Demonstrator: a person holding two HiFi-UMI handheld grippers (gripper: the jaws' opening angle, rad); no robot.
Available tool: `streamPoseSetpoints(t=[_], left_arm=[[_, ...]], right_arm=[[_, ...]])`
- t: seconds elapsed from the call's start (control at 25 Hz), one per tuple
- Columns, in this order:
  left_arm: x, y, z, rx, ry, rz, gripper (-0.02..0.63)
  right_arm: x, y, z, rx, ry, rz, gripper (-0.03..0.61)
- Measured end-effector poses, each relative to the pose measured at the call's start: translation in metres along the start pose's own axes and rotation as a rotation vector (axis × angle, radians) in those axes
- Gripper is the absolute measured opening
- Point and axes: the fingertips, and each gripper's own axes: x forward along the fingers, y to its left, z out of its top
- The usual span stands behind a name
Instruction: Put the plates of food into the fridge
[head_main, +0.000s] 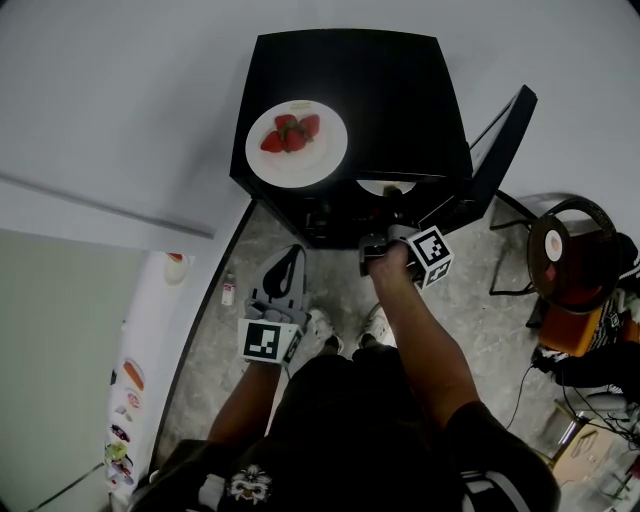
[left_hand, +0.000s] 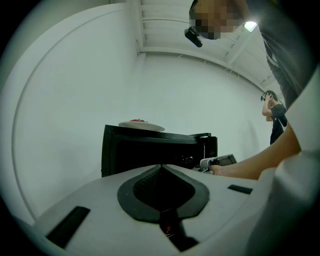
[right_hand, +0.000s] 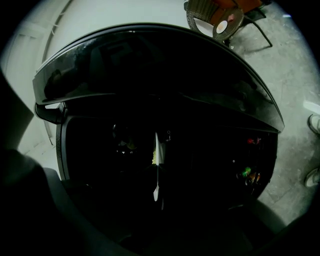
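With the fridge (head_main: 400, 100) open, we judge neither plate stowed: the strawberry plate (head_main: 296, 144) sits on top, our right hand-held gripper (head_main: 388, 226) clamps the other plate (head_main: 385, 187) just inside, and our left hand-held gripper (head_main: 288, 258) hangs closed, empty.

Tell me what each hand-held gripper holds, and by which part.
The right hand-held gripper appears to hold a plate by its near rim inside the fridge; the grip is too dark to confirm. The left hand-held gripper holds nothing, jaws together.
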Motion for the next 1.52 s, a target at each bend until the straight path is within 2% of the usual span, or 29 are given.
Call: streamPoseSetpoints(t=[0.28, 0.48, 0.52, 0.56, 0.6, 0.84, 0.96, 1.12, 1.28, 1.4, 1.52], left_arm=[[0.000, 0.006, -0.001, -0.012, 0.004, 0.014, 0.021], [0.000, 0.004, -0.004, -0.030, 0.009, 0.008, 0.021], [0.000, 0.003, -0.005, -0.032, 0.010, 0.005, 0.021], [0.001, 0.003, -0.006, -0.033, 0.011, 0.002, 0.021], [0.001, 0.002, -0.006, -0.034, 0.013, 0.000, 0.021], [0.007, 0.000, -0.004, -0.042, 0.007, -0.016, 0.021], [0.010, -0.002, -0.001, -0.045, -0.002, -0.026, 0.021], [0.013, -0.006, 0.003, -0.045, -0.010, -0.042, 0.021], [0.014, -0.009, 0.005, -0.042, -0.015, -0.053, 0.021], [0.014, -0.012, 0.010, -0.035, -0.024, -0.063, 0.021], [0.015, -0.016, 0.018, -0.028, -0.046, -0.069, 0.021]], right_arm=[[0.005, -0.001, 0.006, -0.004, -0.035, -0.024, 0.031], [0.002, 0.000, 0.007, -0.015, -0.053, -0.007, 0.032], [0.001, 0.001, 0.007, -0.021, -0.053, 0.002, 0.071], [-0.001, 0.004, 0.006, -0.037, -0.051, 0.013, 0.141], [-0.004, 0.007, 0.005, -0.067, -0.047, 0.023, 0.157], [-0.037, 0.033, 0.003, -0.340, -0.005, 0.068, 0.163], [-0.056, 0.053, -0.001, -0.484, 0.037, 0.128, 0.163], [-0.086, 0.095, -0.020, -0.811, 0.080, 0.278, 0.158], [-0.111, 0.134, -0.036, -1.126, 0.060, 0.406, 0.090], [-0.125, 0.151, -0.043, -1.325, 0.015, 0.441, 0.046], [-0.138, 0.169, -0.050, -1.535, -0.070, 0.460, 0.027]])
